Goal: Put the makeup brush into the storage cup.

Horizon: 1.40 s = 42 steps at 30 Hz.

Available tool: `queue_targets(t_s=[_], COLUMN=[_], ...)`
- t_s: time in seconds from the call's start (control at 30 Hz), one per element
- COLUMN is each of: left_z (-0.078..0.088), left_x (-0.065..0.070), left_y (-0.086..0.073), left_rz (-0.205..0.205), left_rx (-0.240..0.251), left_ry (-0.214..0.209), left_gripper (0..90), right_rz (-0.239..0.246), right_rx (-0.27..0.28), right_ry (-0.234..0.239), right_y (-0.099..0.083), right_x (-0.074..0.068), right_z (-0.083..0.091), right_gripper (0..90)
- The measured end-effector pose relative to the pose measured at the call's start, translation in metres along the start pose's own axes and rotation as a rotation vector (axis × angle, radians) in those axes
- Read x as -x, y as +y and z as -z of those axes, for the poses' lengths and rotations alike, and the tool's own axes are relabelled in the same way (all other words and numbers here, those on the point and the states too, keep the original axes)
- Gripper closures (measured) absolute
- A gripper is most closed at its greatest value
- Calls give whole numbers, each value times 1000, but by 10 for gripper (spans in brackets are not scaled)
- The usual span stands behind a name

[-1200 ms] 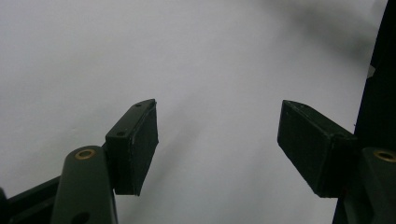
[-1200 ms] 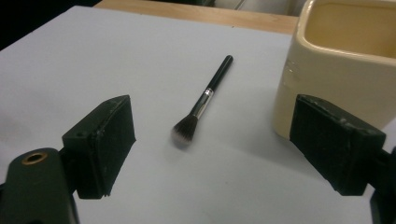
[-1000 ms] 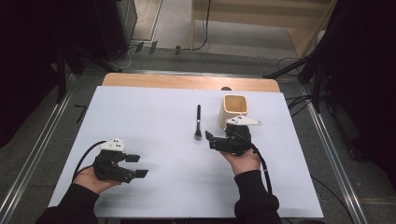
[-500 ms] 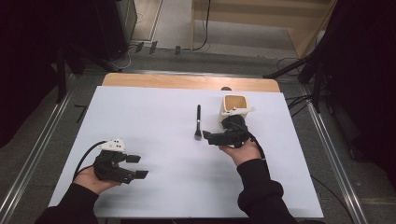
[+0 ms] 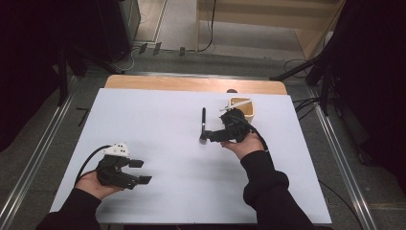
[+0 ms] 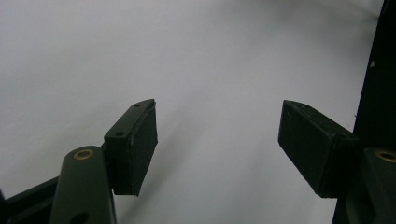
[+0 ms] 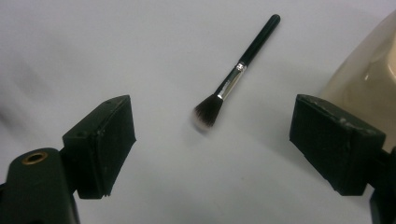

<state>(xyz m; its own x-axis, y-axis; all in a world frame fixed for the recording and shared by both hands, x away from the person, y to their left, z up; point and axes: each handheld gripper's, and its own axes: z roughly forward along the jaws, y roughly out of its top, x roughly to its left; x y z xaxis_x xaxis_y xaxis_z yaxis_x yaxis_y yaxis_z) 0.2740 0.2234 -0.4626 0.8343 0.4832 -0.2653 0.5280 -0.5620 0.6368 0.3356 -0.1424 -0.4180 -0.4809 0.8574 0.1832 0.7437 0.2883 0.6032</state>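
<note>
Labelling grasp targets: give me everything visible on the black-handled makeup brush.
The black-handled makeup brush lies flat on the white table, nothing touching it. It has a slim glossy black handle, a silver metal ferrule and a dark bristle head with paler tips. A beige cup stands beside it. The right tool, jaws open, points at its bristle end.

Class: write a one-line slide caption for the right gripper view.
Open right gripper faces a makeup brush on the white table.
</note>
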Motion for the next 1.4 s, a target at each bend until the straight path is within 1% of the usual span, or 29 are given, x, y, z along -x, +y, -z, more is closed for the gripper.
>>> queue_targets(t_s=[0.07,0.1,0.17,0.2,0.23,0.27,0.3,0.33,0.43,0.67,0.83,0.87,0.9,1.0,1.03,1.07,1.1,1.13,1.17,1.2,1.27,1.3,1.33,1.4], left_z=[0,0,0,-1,-1,-1,-1,-1,-2,-3,-3,-3,-3,-4,-4,-4,-4,-4,-4,-4,-4,-4,-4,-4], left_x=[0,1,1,1,1,1,1,2,2,3,3,3,3,3,3,3,3,3,3,3,3,3,3,3], left_y=[0,0,1,1,0,0,0,0,0,0,0,0,0,0,0,0,0,0,0,0,0,0,0,0], left_rz=[-1,-4,-7,-6,-6,-7,-7,-6,-10,-13,-16,-16,-16,-19,-18,-18,-17,-16,-15,-14,-12,-12,-14,-13], left_rx=[-2,-2,-9,-9,-9,-12,-14,-15,-19,-25,-27,-29,-28,-34,-33,-33,-34,-34,-35,-38,-37,-37,-37,-38], left_ry=[0,0,2,1,1,2,3,3,0,-1,-4,-5,-5,-3,-4,-4,-5,-4,-6,-4,-5,-6,-7,-7], left_gripper=[290,290,290,290,290,290,290,290,290,290,289,288,288,287,287,287,287,286,286,285,285,285,284,284], right_rz=[1,-5,-9,-6,-6,-6,-6,-12,-16,-15,-33,-33,-33,-39,-43,-38,-38,-50,-50,-52,-56,-56,-63,-62], right_rx=[-8,-24,-30,-54,-54,-76,-76,-93,-121,-162,-201,-229,-229,-257,-266,-267,-267,-291,-291,-311,-331,-331,-342,-345], right_ry=[0,7,11,8,8,10,10,10,12,1,-4,-6,-6,-6,-18,-19,-19,-11,-11,-17,-31,-31,-50,-56], right_y=[2,5,6,10,10,13,13,16,20,29,36,39,39,45,50,51,51,55,55,58,61,61,64,65], right_x=[0,1,2,3,3,4,4,5,6,6,8,8,8,9,10,10,10,10,10,10,12,12,14,14], right_z=[-1,-2,-3,-6,-6,-8,-8,-9,-11,-18,-24,-26,-26,-29,-30,-31,-31,-33,-33,-35,-37,-37,-40,-41], right_gripper=[151,152,156,158,158,158,158,161,162,169,184,187,187,189,189,189,189,190,190,197,199,199,201,203])
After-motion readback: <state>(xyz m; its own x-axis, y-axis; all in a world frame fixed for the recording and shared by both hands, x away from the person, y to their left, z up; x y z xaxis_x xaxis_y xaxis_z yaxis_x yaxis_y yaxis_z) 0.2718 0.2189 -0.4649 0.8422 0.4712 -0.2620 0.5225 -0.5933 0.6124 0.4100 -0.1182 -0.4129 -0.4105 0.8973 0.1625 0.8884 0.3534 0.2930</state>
